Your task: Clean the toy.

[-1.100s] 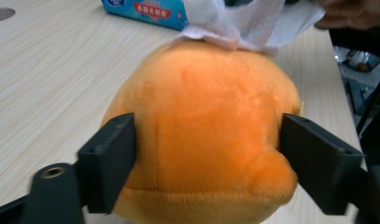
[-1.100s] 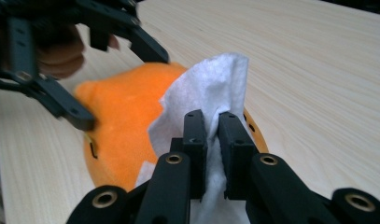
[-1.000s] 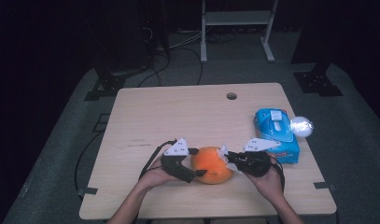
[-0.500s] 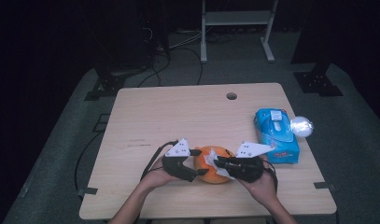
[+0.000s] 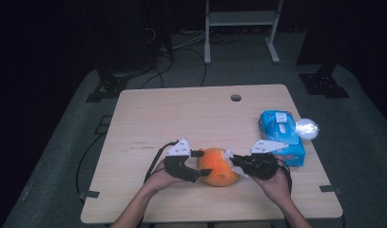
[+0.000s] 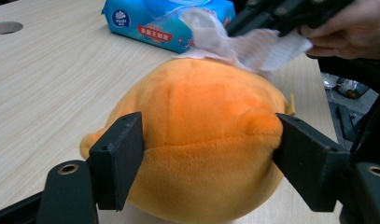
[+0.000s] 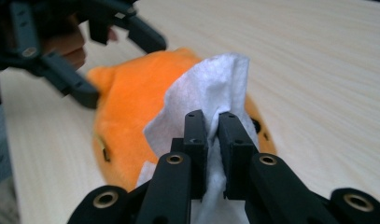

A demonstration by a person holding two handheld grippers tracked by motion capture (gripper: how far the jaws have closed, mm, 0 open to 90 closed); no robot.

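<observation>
Dark floor and black stands ring a pale wood-grain table (image 5: 181, 118), a rectangle with rounded corners and 1 small round hole (image 5: 236, 98) near its far edge. Close to the near edge, about midway along it, sits an orange plush toy (image 5: 218, 166), a rounded, soft, short-piled lump resting on the tabletop.

From the left, the left gripper (image 5: 199, 166) has its 2 flat black jaws on opposite sides of the toy; in the left gripper view the square pads (image 6: 117, 165) press into the plush, which bulges between them. These jaws have just been closing, with the toy between them, and they now clamp it.

From the right, the right gripper (image 5: 233, 164) has its jaws drawn nearly together on a white wipe (image 7: 211, 93), a thin, crumpled, fibrous sheet that folds upward out of the pinch. In the left gripper view the wipe lies against the top of the toy, touching the plush.

Near the right edge lies a blue pack (image 5: 281, 135) of wipes, glossy and soft-sided, with a white flap on top. Just beside it, toward the right edge, is a small shiny silver ball (image 5: 307, 128).
</observation>
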